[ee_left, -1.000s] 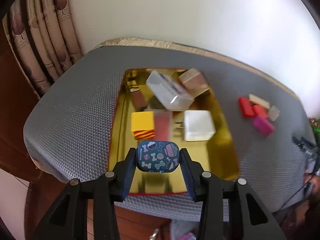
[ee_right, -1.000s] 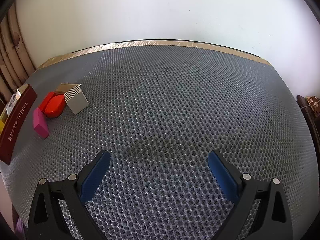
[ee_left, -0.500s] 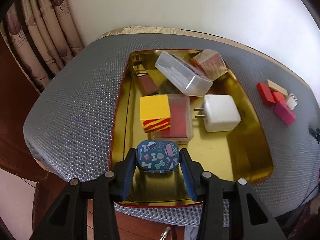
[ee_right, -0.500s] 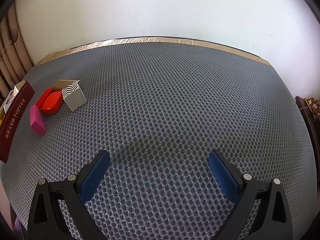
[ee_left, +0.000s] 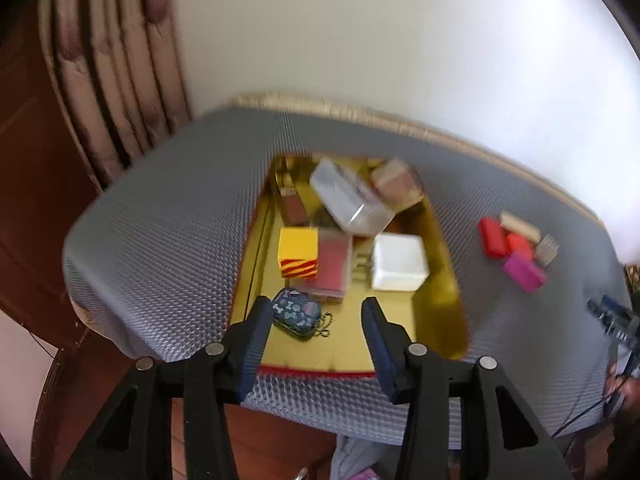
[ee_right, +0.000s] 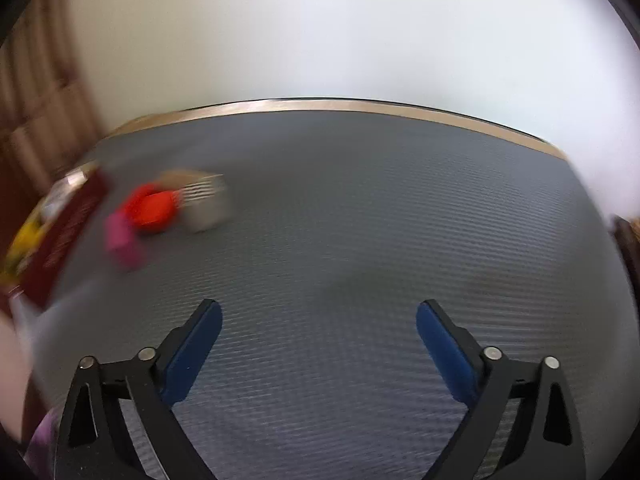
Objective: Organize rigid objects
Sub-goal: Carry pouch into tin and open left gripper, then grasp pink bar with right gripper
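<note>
A gold tray (ee_left: 440, 312) with a red rim lies on the grey mesh table. In it are a small blue patterned case (ee_left: 297, 313) with a chain, a yellow striped cube (ee_left: 299, 251), a pink-filled clear box (ee_left: 334, 268), a white charger (ee_left: 398, 262), a clear box (ee_left: 350, 198) and a brown cube (ee_left: 396, 184). My left gripper (ee_left: 316, 320) is open above the tray's near end; the blue case lies free by its left finger. My right gripper (ee_right: 318, 324) is open and empty over bare mesh.
Loose blocks sit right of the tray: red (ee_left: 493, 236), orange-red (ee_left: 519, 244), magenta (ee_left: 524, 272), wooden (ee_left: 520, 226) and a striped one (ee_left: 548, 249). The right wrist view shows them blurred (ee_right: 154, 208) at its left, beside the tray's dark red wall (ee_right: 64, 240). A curtain (ee_left: 112, 72) hangs at left.
My left gripper has opened and let go of the blue case, which now lies in the tray's near end. The gripper has drawn back. The right wrist view has shifted and blurred.
</note>
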### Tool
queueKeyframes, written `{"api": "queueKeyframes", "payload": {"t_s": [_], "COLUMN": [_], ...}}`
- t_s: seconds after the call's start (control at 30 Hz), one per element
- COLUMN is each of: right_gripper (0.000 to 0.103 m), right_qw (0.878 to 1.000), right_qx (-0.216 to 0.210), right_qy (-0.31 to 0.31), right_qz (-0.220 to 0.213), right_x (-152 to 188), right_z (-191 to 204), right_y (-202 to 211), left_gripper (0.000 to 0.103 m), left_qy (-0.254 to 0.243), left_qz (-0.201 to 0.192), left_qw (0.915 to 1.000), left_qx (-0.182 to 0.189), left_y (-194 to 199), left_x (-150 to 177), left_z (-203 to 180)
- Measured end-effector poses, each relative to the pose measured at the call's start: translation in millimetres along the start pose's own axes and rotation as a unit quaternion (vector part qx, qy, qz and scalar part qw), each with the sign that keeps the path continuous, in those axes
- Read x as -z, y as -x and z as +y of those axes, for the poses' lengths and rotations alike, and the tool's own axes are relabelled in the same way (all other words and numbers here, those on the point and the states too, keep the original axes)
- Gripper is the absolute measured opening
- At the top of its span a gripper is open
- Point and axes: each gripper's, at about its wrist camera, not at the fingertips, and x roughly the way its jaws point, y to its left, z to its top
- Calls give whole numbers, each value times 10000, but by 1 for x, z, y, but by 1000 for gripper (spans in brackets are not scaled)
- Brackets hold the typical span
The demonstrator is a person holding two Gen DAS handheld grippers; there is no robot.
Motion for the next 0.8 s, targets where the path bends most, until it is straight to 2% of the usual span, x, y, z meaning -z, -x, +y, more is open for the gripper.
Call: {"api": "queueKeyframes", "payload": {"t_s": [0.1, 0.17, 0.23, 0.27, 0.33, 0.37, 0.43, 0.6, 0.67, 0.7, 0.8], "right_gripper": [90, 87, 73, 70, 60, 59, 46, 38, 27, 17, 14], "right_qw": [9947, 9883, 9816, 9800, 9777, 9777, 9782, 9777, 9755, 9744, 9724], "right_qx": [-674, -948, -1126, -1177, -1223, -1198, -1209, -1133, -1111, -1057, -1006], "right_qy": [774, 1184, 1497, 1543, 1579, 1571, 1474, 1440, 1505, 1541, 1616], "right_qz": [39, 154, 360, 449, 651, 712, 828, 1027, 1156, 1249, 1346], "right_x": [-13, -22, -37, -42, -53, -56, -58, -64, -63, -62, -63], "right_z": [57, 91, 117, 121, 132, 137, 137, 144, 150, 150, 155], "right_y": [9, 6, -6, -12, -29, -36, -46, -68, -75, -78, -83], "left_gripper": [54, 54, 54, 54, 54, 54, 54, 54, 54, 54, 54], "left_qy": [119, 155, 121, 80, -7, -15, 24, 56, 66, 63, 174], "left_qz": [-329, -472, -586, -642, -732, -736, -657, -440, -359, -337, -296], "left_qw": [9993, 9986, 9978, 9974, 9964, 9963, 9972, 9987, 9991, 9992, 9992], "left_qx": [-135, -206, -271, -310, -436, -449, -359, -250, -206, -192, -195], "left_y": [25, 33, 37, 38, 40, 39, 34, 24, 20, 20, 19], "left_x": [13, 18, 18, 19, 20, 20, 20, 22, 22, 22, 22], "left_z": [-6, -7, -8, -9, -9, -8, -6, -1, 0, 0, 4]}}
